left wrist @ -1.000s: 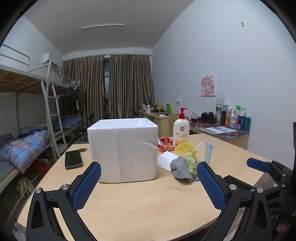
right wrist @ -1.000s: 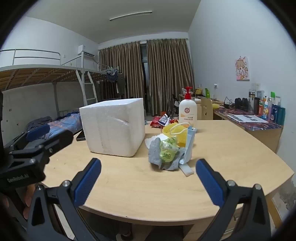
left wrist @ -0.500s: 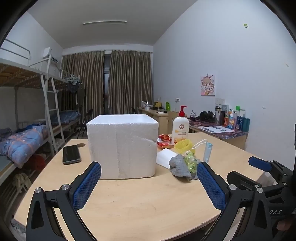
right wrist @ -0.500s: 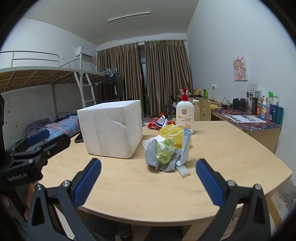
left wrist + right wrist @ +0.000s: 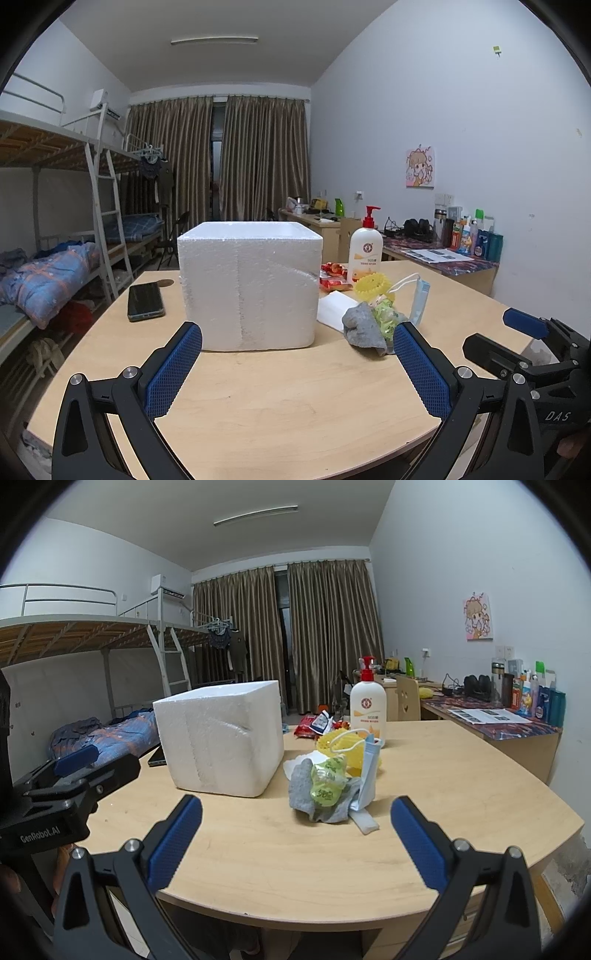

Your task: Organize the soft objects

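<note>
1. Dorm-room surroundings frame a pale wooden surface (image 5: 424, 775): bunk beds to the left, brown curtains at the far end, a cluttered desk along the right wall.
2. On it lies the pile of soft things (image 5: 332, 786): a grey cloth (image 5: 301, 788) bunched around a crumpled green-yellow wrapper (image 5: 327, 788), with a light blue face mask (image 5: 369, 771) leaning against them and a yellow spiky piece (image 5: 372, 285) behind. A flat white pad (image 5: 332, 309) lies under the pile's far edge.
3. Just left of the pile, near but seemingly not touching it, stands a white foam box (image 5: 249, 284). Its top cannot be seen from this low angle, so whether it is open or lidded I cannot tell. It looks the likely container, though that is only a judgement.
4. Behind the pile stand a pump bottle (image 5: 367, 710) and some red snack packets (image 5: 314, 723); a phone (image 5: 145, 301) lies on the box's other side.
5. The left claw (image 5: 297, 363) hangs above the near edge facing the box, fingers spread wide and empty. The right claw (image 5: 295, 842) faces the pile, equally wide apart, holding nothing.
6. Progress: nothing appears sorted. Every soft item visible sits in one heap outside the box, so the whole job seems left, beginning with a first pick from the pile.
</note>
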Demonstrator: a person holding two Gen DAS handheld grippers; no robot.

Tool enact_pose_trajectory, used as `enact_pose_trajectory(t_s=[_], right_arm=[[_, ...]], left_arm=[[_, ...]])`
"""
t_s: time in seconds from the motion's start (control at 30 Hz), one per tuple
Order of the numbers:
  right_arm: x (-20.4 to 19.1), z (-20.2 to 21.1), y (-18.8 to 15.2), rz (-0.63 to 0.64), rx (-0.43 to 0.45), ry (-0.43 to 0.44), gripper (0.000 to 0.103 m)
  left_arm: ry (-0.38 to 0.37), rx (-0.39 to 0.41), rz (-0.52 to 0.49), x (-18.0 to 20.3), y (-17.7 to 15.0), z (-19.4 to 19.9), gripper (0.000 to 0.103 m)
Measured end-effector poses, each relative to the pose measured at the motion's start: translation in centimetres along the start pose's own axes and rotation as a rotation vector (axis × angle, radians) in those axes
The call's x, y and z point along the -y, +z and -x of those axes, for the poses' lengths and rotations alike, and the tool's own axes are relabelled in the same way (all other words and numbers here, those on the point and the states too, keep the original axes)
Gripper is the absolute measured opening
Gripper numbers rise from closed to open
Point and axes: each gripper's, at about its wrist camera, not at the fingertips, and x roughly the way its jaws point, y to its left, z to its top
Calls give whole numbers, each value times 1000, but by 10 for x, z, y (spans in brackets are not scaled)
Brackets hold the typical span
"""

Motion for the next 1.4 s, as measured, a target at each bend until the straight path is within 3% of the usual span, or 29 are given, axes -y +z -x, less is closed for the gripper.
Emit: enact_pose_trajectory(t_s=[1.4], right_arm=[[7, -12, 8, 2, -2, -5, 103]], left_arm=[[-11, -14, -4, -5, 2, -1, 103]])
